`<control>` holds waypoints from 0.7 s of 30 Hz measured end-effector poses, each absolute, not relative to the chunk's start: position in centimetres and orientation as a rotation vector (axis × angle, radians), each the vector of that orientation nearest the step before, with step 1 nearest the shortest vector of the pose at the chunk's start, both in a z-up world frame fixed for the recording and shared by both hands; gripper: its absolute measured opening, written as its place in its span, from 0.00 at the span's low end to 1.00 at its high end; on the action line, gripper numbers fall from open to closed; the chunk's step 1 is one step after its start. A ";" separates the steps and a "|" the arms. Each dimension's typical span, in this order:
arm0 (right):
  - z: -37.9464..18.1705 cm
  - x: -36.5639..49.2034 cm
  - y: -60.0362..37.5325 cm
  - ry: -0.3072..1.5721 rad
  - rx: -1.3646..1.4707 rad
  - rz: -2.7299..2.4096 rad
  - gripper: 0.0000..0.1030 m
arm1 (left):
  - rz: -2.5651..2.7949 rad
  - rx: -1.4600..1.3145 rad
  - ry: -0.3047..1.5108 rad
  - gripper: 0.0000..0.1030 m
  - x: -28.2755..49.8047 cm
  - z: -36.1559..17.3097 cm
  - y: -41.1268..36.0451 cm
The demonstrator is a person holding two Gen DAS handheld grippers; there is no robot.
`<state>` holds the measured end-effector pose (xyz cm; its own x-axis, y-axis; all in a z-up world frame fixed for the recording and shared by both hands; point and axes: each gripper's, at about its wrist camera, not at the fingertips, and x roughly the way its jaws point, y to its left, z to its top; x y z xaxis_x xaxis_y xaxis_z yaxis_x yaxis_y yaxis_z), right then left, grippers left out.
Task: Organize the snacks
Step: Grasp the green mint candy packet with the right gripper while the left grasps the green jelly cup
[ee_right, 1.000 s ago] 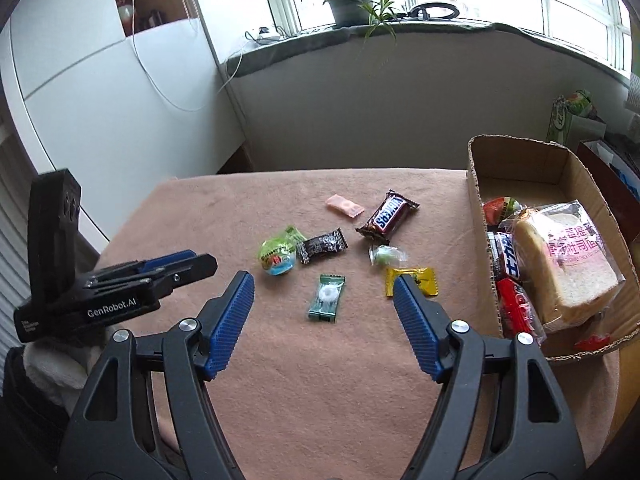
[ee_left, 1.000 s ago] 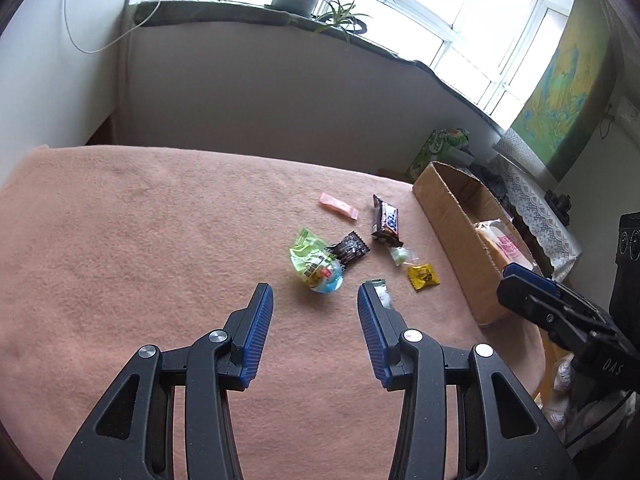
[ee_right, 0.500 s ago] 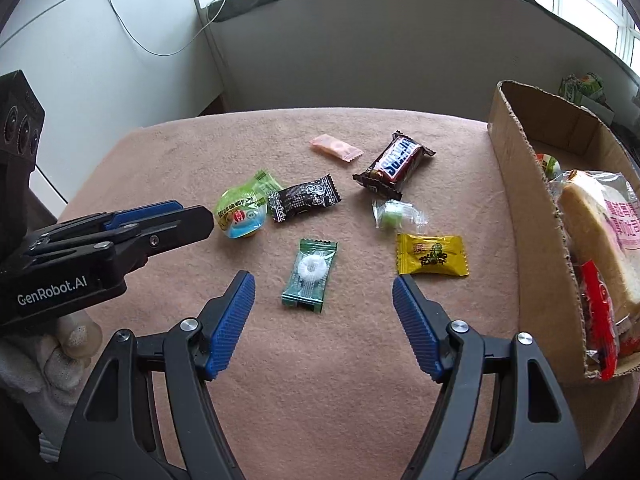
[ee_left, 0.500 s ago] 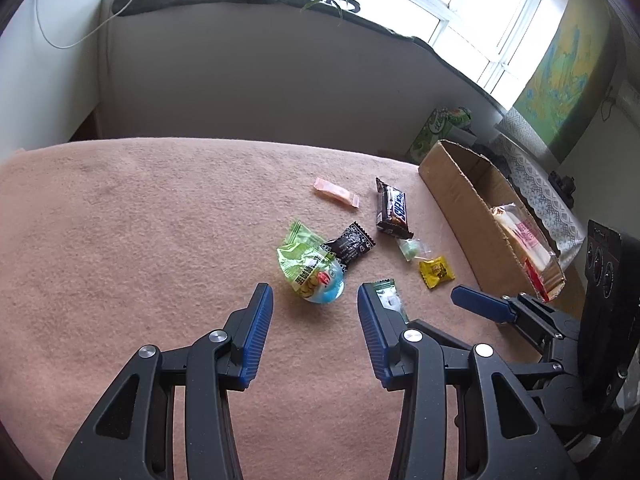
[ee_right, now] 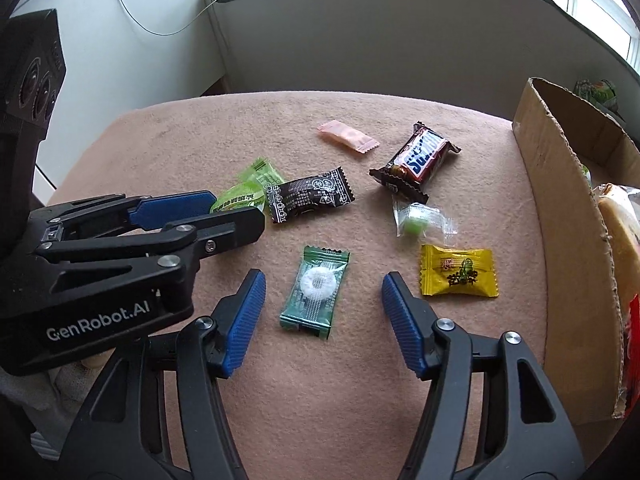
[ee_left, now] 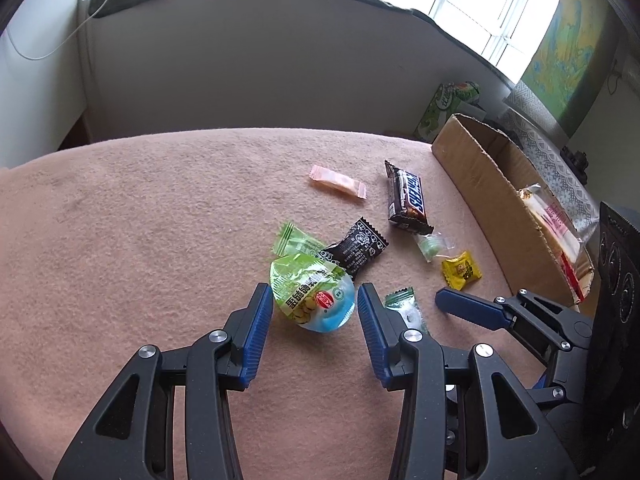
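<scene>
Pink blanket (ee_left: 132,216), left gripper (ee_left: 314,312) spread around jelly cup (ee_left: 314,298), right gripper (ee_right: 322,292) closing, pads clear of mint (ee_right: 316,290) between them, box (ee_right: 568,216) cut off beyond right finger.

Both wrist cameras look steeply down, close over the pink blanket (ee_left: 140,220), facing the window wall. The left view sits left of the cardboard box (ee_right: 568,216), the right nearer; both share the snacks beside it.
</scene>
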<state>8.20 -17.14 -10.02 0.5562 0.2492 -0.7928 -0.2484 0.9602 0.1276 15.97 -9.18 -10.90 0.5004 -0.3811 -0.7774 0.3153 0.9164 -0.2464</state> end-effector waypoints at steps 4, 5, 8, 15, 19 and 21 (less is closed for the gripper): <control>-10.1 8.3 -16.7 0.931 -0.044 0.270 0.45 | -0.413 -0.058 0.969 0.41 16.3 -11.5 -9.4; -10.1 8.4 -16.8 0.931 -0.043 0.267 0.42 | -0.411 -0.053 0.966 0.41 16.1 -11.5 -9.4; -10.1 8.5 -17.3 0.933 -0.044 0.259 0.31 | -0.405 -0.044 0.961 0.41 16.0 -11.4 -9.3; -9.9 8.2 -18.3 0.930 -0.024 0.258 0.23 | -0.400 -0.036 0.948 0.29 15.9 -11.5 -9.1; -9.5 7.6 -18.6 0.917 -0.010 0.258 0.23 | -0.393 -0.051 0.943 0.29 15.6 -11.2 -8.4; -9.2 7.3 -18.6 0.904 -0.011 0.256 0.23 | -0.388 -0.059 0.937 0.29 15.5 -10.9 -8.3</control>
